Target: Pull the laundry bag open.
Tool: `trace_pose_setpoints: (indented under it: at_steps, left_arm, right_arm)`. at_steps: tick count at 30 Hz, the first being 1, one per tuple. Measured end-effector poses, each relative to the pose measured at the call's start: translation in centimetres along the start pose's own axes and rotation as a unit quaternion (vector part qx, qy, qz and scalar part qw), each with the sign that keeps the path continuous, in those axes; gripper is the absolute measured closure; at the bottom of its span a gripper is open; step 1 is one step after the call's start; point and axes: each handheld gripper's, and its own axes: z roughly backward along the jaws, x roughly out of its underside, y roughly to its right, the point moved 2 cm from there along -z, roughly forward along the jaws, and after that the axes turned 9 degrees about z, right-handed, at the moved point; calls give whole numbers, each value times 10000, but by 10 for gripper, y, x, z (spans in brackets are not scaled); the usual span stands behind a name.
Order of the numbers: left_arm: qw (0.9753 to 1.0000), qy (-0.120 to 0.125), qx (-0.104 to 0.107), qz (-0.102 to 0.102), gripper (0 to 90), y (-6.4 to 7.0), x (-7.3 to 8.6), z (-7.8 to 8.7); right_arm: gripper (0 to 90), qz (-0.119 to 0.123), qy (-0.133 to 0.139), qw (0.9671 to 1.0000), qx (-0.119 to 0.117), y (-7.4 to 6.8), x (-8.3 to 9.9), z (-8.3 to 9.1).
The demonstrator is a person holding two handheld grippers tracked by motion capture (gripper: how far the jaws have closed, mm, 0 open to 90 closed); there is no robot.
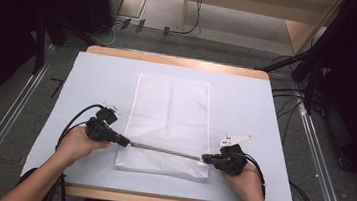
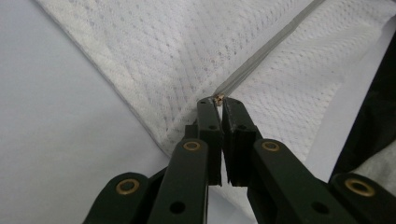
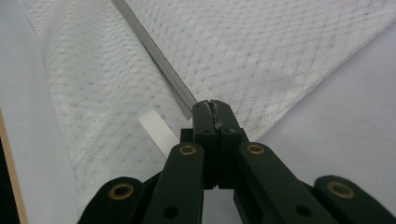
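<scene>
A white mesh bag (image 1: 171, 115) lies flat in the middle of the table, with a grey zipper (image 1: 163, 150) running across its near end. My left gripper (image 1: 126, 142) is at the zipper's left end. In the left gripper view its jaws (image 2: 217, 100) are shut on the small brass zipper pull, and the zipper (image 2: 261, 56) stretches away from them. My right gripper (image 1: 205, 158) is at the zipper's right end. In the right gripper view its jaws (image 3: 215, 105) are shut on the bag's edge where the zipper (image 3: 159, 60) ends. A white ribbon tab (image 3: 156, 130) lies beside them.
A pale blue sheet (image 1: 92, 86) covers the wooden table (image 1: 170, 59). The bag's near edge lies close to the table's front edge. Cables (image 1: 76, 120) trail from both grippers. Metal rails (image 1: 8, 118) and dark stands flank the table on the floor.
</scene>
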Motion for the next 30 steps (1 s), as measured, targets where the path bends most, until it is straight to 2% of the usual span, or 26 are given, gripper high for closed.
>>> trace_pose_setpoints:
  at_steps: [9, 14, 18, 21, 25, 27, 28, 29, 30]
  left_arm:
    - [9997, 135, 27, 200, 887, -10, 12, 11]
    - [9990, 300, 9, 333, 886, -17, 19, 20]
    - [9984, 409, -113, 365, 882, -20, 22, 22]
    - [9980, 490, -40, 398, 880, -22, 22, 23]
    - [9976, 637, -15, 253, 861, -24, 24, 24]
    - [9973, 713, -112, 119, 831, -27, 27, 24]
    - [9967, 795, 59, 144, 800, -29, 29, 26]
    - [9960, 881, 104, 138, 757, -30, 30, 27]
    - [9951, 971, 128, 88, 729, -30, 30, 29]
  right_arm:
    - [900, 30, -38, 10000, -43, 1, -1, 0]
    - [900, 43, -63, 9999, -78, 2, -1, 0]
    - [900, 39, -74, 9999, -120, 3, -2, 0]
    - [900, 81, -59, 9999, -135, 3, -2, 0]
    - [900, 100, -108, 9998, -145, 3, -3, 0]
    - [899, 130, -130, 9996, -217, 3, -4, 2]
    - [873, 122, -75, 9996, -223, 2, -5, 3]
    - [855, 133, 100, 9996, -225, 3, -7, 6]
    - [853, 92, 156, 9996, -230, 3, -8, 8]
